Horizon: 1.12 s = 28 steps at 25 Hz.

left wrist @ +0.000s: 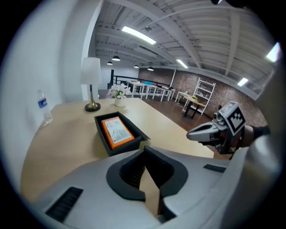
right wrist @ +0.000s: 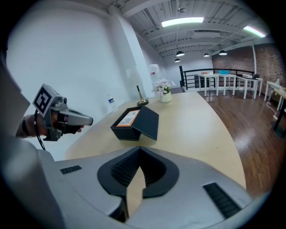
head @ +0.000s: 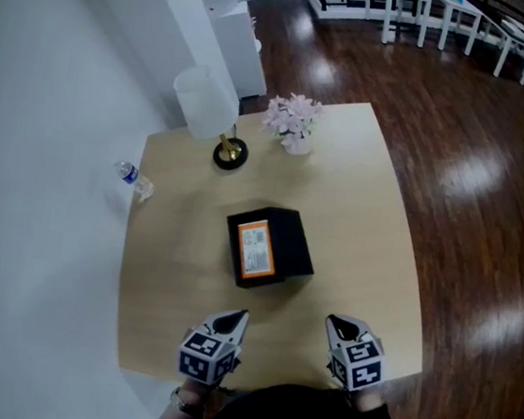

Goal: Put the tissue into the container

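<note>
Left tool point(head: 239, 317) and right tool point(head: 335, 323) closed, empty, orange tissue pack point(head: 256, 249) inside open black container point(head: 291, 239)

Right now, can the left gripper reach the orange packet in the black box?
Probably yes: the black box lies open, the orange packet exposed, only table between it and the left gripper. Its shut jaws must open first.

**Bright loft, dark boards**

A pale wooden table point(head: 365, 216) stands against a plain white wall point(head: 50, 86) on a glossy dark wood floor point(head: 477, 134). White tables point(right wrist: 232, 76) line the far end by a black railing point(right wrist: 190, 77). Beyond, a white shelf unit point(left wrist: 205, 91) stands by a brick wall point(left wrist: 196, 82). Strip lights point(left wrist: 138, 36) glow overhead.
</note>
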Motion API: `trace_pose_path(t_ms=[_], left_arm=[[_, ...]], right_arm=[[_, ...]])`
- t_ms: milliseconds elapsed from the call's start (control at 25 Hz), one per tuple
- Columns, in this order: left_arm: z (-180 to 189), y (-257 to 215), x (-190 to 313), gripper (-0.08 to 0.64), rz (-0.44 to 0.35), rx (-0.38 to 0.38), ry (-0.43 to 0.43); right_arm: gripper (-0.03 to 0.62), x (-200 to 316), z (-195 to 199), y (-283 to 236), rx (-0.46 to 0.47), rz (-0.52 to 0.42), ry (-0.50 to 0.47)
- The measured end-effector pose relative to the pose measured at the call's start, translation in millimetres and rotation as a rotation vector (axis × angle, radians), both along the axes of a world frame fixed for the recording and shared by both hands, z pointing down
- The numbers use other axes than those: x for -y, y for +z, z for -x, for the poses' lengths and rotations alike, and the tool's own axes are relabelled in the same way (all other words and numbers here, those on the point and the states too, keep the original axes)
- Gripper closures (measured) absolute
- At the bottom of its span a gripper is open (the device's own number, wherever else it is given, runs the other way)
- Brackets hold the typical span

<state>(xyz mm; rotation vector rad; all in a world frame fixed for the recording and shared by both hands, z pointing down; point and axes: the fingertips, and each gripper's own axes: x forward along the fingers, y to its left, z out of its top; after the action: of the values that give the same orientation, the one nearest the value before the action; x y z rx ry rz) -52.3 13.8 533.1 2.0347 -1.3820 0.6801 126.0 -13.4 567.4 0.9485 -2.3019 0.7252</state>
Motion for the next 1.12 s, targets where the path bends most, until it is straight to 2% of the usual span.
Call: trace_pose_path(t_ms=[240,560,1120], left_arm=[[-6,26,-40,0.56,0.053,-0.055,-0.054],[-16,25,-48,0.56,0.042,-0.047,-0.009],[-9,20,-50,0.56,0.021,-0.023,0.015]], right_arm=[[0.588,-17,27,-4,0.019,0.015,-0.085],[0.591,-26,39,-5,-0.004,0.019,-0.145],[0.592,-30,44,-14,0.003,0.002,-0.129]])
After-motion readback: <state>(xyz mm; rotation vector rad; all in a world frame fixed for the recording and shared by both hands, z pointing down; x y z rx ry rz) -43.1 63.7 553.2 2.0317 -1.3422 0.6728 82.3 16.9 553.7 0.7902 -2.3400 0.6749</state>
